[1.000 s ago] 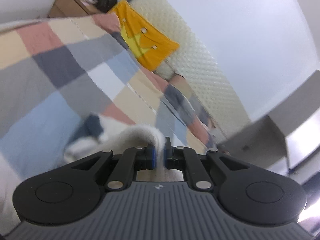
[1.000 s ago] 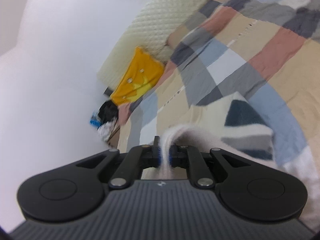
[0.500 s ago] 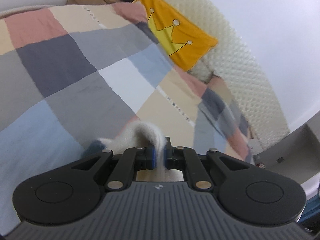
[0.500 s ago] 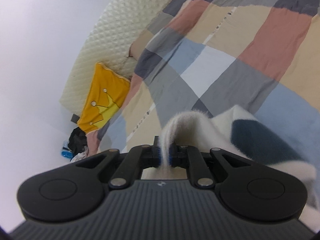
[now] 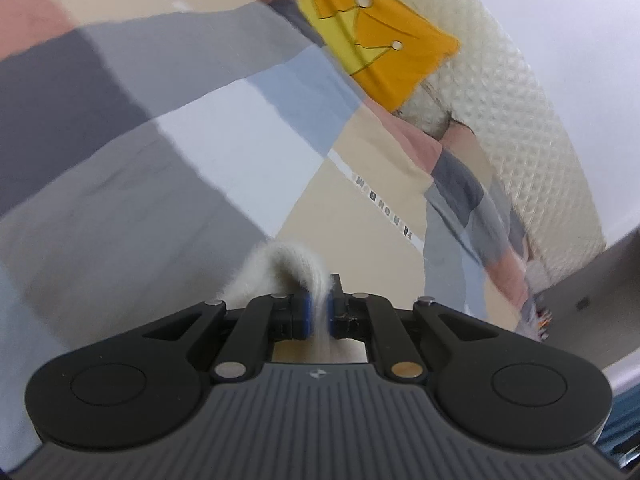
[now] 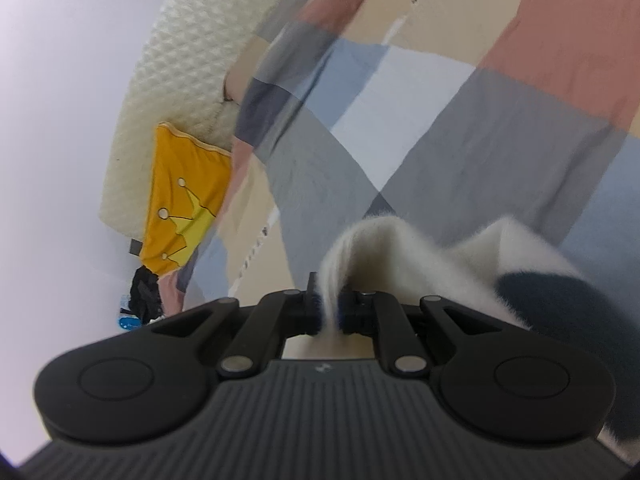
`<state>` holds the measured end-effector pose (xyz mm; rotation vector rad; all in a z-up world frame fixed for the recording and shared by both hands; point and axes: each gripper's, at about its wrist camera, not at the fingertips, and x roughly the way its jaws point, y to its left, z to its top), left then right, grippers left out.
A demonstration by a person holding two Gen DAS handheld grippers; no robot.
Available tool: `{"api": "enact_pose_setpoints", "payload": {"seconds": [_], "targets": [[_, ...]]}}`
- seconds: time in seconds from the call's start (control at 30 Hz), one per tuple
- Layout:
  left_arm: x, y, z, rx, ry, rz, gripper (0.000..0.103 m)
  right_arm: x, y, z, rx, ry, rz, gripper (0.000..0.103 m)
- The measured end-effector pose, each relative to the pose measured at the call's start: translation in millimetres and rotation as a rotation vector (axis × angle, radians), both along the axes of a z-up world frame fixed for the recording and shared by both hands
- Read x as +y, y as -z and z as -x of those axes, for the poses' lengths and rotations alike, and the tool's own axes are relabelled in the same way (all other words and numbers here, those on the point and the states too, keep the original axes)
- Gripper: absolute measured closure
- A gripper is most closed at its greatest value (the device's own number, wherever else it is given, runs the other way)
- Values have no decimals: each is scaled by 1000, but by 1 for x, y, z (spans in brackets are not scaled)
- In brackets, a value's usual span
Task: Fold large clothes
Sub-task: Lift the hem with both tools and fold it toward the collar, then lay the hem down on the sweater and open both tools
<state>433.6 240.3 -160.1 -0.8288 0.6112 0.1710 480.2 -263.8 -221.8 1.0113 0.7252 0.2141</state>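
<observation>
Both tools, left tool and right tool, pinch the fuzzy white sweater (navy patches).

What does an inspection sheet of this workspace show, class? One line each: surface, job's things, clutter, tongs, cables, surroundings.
Surface: patchwork bedspread in grey, blue, pink and beige patches.
Job's things: fluffy white garment with a dark blue patch, pinched in both tongs.
Clutter: orange crown cushion by the headboard; dark bundle beyond the bed's corner.
Tongs: left tongs shut on the garment; right tongs shut on it too.
Cables: nothing seen.
Surroundings: cream quilted headboard, white wall.
</observation>
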Motion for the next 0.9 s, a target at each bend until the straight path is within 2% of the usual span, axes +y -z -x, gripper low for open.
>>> {"api": "enact_pose_setpoints", "payload": {"seconds": [0.13, 0.23, 0.33, 0.47, 0.6, 0.7, 0.77, 0.8, 0.87, 0.9], "targets": [[7, 8, -20, 17, -12, -27, 94, 11, 3, -25, 20, 3, 16, 93], [21, 26, -25, 33, -33, 24, 94, 19, 9, -28, 4, 4, 19, 93], [26, 44, -31, 56, -29, 38, 94, 17, 18, -32, 10, 2, 1, 93], [23, 45, -35, 53, 7, 11, 94, 6, 29, -33, 34, 6, -70, 92], [18, 40, -33, 54, 43, -20, 91, 14, 23, -29, 24, -6, -15, 91], [18, 34, -28, 48, 64, -28, 77, 18, 16, -25, 4, -24, 12, 90], [15, 28, -22, 36, 77, -37, 45, 20, 12, -22, -9, -25, 29, 89], [14, 25, -19, 15, 97, -27, 42, 22, 10, -20, -14, -27, 33, 87], [12, 17, -12, -14, 123, -18, 38, 25, 7, -17, -26, -40, 40, 71], [10, 14, -7, -30, 132, -24, 36, 28, 4, -15, -39, -51, 44, 52]]}}
